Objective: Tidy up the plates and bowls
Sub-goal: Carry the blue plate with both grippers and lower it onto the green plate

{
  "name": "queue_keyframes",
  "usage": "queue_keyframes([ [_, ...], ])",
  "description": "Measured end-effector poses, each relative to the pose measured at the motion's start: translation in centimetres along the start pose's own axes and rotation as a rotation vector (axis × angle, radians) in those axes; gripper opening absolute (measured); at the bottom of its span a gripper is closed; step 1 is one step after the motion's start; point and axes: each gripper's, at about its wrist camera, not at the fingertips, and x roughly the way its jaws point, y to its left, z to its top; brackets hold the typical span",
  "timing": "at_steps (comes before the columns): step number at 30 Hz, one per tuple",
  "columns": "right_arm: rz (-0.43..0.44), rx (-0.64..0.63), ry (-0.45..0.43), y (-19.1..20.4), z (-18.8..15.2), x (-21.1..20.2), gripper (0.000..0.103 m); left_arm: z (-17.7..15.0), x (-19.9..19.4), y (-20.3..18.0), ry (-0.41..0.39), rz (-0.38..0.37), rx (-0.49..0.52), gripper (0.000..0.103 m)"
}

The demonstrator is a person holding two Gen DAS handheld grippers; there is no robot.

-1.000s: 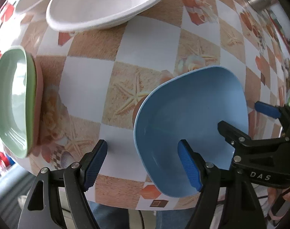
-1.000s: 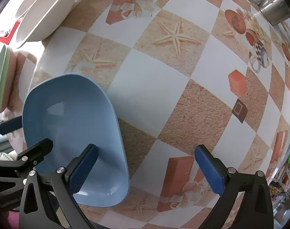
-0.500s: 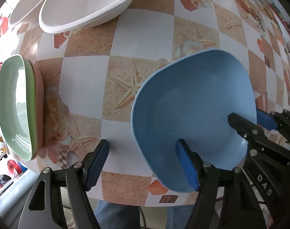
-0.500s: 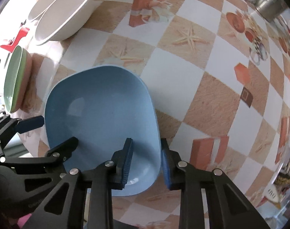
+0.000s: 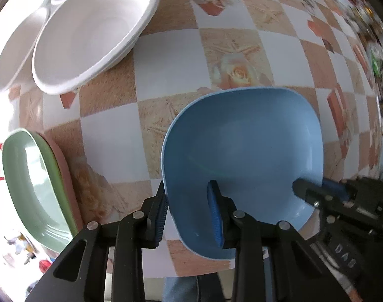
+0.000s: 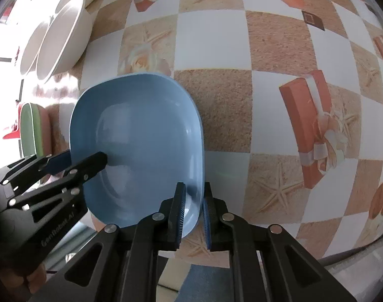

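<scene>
Gripping the blue bowl (image 5: 241,151) from both sides: left gripper (image 5: 189,214) narrowed, jaws just closing, straddling the near-left rim with one pad outside and one on the inner wall; right gripper (image 6: 193,211) likewise just closing, now pinched tight on the near-right rim. Resting, or barely lifted (hard to tell), near the front edge of the surface (image 5: 166,55), well apart from the stacked white bowls (image 5: 90,32) and from the green dish (image 5: 30,188) nested on a pink one (image 5: 65,176).

Likely trouble: slipping from a thin, sloping rim under ribbed pads; tilting or twisting if raised unevenly by two hands; sliding off the close front edge; knocking the green dish when carried leftward.

Smooth, glossy, plastic-looking; squarish with rounded corners and a shallow curved wall. White bowls round, matte, thick-lipped. Surface covered in slick checked print of starfish, roses and gift boxes.
</scene>
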Motion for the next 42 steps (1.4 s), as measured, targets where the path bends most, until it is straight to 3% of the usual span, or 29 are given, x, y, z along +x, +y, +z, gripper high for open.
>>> queue_keyframes([
  [7,-0.012,0.011,-0.012,-1.6,0.4,-0.9,0.015,-0.4,-0.5,-1.1,-0.029,0.023,-0.025,0.036],
  [10,-0.028,-0.002,-0.014,-1.0,-0.4,-0.2,0.015,-1.0,-0.4,-1.4,-0.039,0.029,-0.002,0.032],
  [19,-0.022,-0.02,0.014,-0.5,-0.4,-0.7,0.015,-2.6,-0.4,1.1,-0.033,0.042,-0.023,0.028],
  [27,-0.006,-0.05,0.04,1.1,2.4,-0.3,0.015,-3.5,1.0,4.2,-0.047,0.067,-0.02,0.028],
  [42,-0.008,-0.072,0.052,-2.6,4.4,-4.2,0.015,-4.9,0.0,7.2,-0.055,0.039,-0.071,0.028],
])
